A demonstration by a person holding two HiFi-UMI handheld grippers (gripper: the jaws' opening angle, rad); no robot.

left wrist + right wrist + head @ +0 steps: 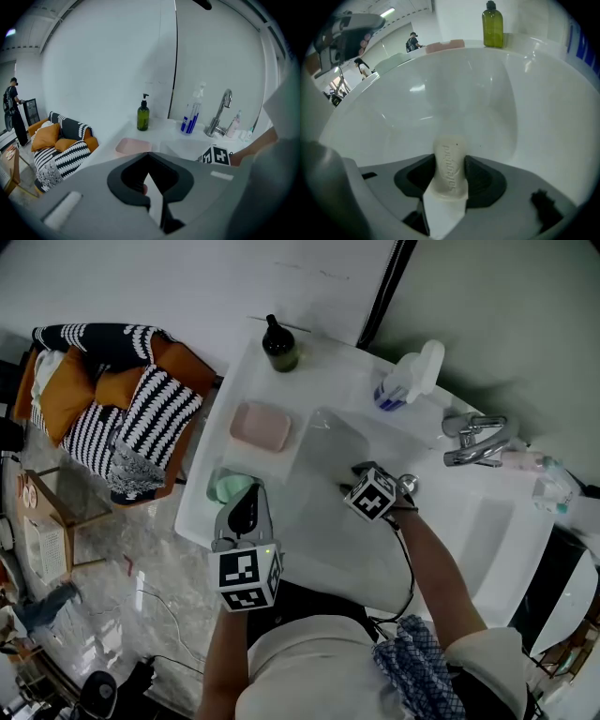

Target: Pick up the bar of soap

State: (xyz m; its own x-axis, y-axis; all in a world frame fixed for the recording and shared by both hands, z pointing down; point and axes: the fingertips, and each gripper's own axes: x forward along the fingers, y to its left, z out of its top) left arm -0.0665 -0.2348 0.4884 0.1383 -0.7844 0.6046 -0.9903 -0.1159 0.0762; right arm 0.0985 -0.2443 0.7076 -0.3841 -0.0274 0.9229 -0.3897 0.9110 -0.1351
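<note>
I'm looking down on the white bench, and its sink basin takes up most of the middle of my head view. Out at 9 o'clock from the bench there's an armchair piled with orange and black-and-white striped cushions.

I've got 2 tools in play. The left hand-held gripper hangs over the bench's near-left corner, just above a mint-green item that I can't identify. In its own view the jaws are pressed together with nothing between them. The right hand-held gripper is tipped steeply down into the basin.

The faucet sits at 2 o'clock from the right tool. The spray bottle is on the rim at 1 o'clock, and the dark green pump bottle is on the back corner at 11 o'clock. The pink soap dish lies on the bench at 6 o'clock from that bottle, just beside the basin's left edge.

Now the small one. In the right gripper view, the right tool is pinching the bar of soap between its 2 jaws. The pale bar stands on edge with its embossed face towards the camera, and the basin wall is behind it.
</note>
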